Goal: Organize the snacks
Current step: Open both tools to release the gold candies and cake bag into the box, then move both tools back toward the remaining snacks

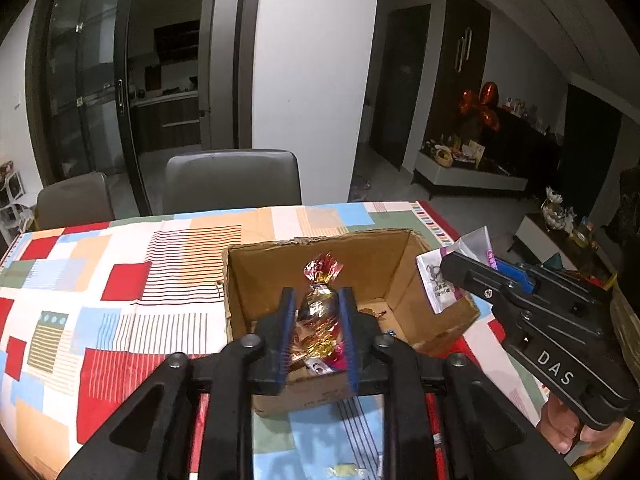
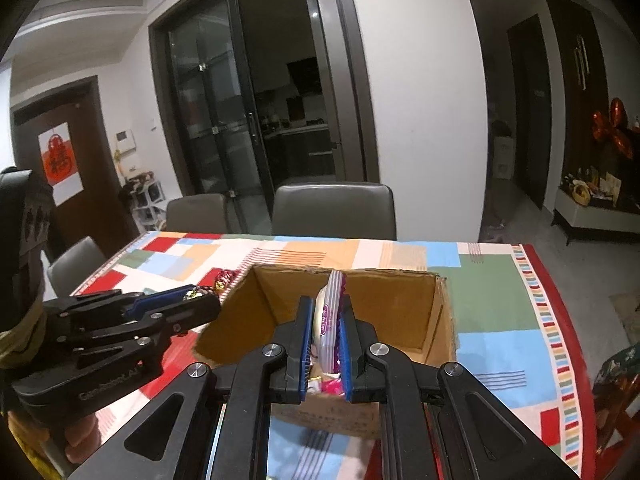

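Left gripper (image 1: 318,320): jaws drawn in close around a foil-wrapped candy (image 1: 320,304); blue ribbed pads press its body from both sides.
Right gripper (image 2: 325,332): jaws nearly together, clamping a flat white packet (image 2: 330,316) edge-on; the packet stands upright between the pads.
Candy, position: held above the open cardboard box (image 1: 248,280), over its near half, twisted end pointing away from the camera.
Packet, position: held over the box opening, near the middle; from the left view it sits at the right wall.
Candy, handling (judged): light, crinkly foil, likely slippery and easily dented; the fat middle is the sound place to hold, not the flared twist.
Packet, handling (judged): light, soft plastic film, limp at the edges; a grip across the flat faces near the centre should keep it from folding.
Box: plain corrugated card, flaps cut off with ragged top edges, stiff walls; a few small wrapped snacks lie on its floor, type unclear.
Loose candy (image 1: 344,470): a small pale wrapped sweet on the cloth near the camera, outside the box.
Tablecloth (image 1: 120,280): thin patchwork-print cloth, red, blue, orange and striped blocks, lying flat.
Chairs (image 1: 232,180): grey padded backs at the far table edge.
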Demonstrator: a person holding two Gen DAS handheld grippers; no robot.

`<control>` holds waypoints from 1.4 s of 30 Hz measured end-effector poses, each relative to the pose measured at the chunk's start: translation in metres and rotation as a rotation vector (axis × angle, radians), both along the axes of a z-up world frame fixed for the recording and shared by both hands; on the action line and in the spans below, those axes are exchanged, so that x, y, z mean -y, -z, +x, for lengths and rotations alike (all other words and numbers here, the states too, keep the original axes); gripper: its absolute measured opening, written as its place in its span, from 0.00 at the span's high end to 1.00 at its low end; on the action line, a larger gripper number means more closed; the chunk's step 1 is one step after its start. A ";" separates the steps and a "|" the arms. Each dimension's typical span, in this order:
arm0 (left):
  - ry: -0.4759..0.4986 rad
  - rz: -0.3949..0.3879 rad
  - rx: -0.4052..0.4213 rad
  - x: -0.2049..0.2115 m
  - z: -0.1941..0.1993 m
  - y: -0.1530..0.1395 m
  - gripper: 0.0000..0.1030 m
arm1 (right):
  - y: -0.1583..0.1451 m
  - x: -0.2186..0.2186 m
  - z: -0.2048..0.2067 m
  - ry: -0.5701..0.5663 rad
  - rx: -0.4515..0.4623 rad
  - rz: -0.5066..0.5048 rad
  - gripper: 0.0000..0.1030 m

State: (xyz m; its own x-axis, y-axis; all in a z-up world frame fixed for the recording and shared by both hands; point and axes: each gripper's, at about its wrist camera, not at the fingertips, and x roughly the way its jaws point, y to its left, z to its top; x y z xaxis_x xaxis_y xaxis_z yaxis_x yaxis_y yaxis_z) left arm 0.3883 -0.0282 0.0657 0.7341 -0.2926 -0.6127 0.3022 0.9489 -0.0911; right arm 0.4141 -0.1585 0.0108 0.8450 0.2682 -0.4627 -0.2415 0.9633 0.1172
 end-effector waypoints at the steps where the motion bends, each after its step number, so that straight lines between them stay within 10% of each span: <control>1: -0.001 -0.001 -0.005 0.000 0.002 0.001 0.60 | 0.001 0.000 0.004 0.011 -0.006 -0.011 0.81; 3: -0.010 -0.006 -0.003 0.000 0.002 0.000 0.57 | 0.004 0.002 0.008 0.024 -0.017 -0.023 0.59; 42: -0.070 0.056 0.082 -0.035 -0.173 0.046 0.41 | 0.066 -0.020 -0.147 -0.089 -0.068 -0.047 0.59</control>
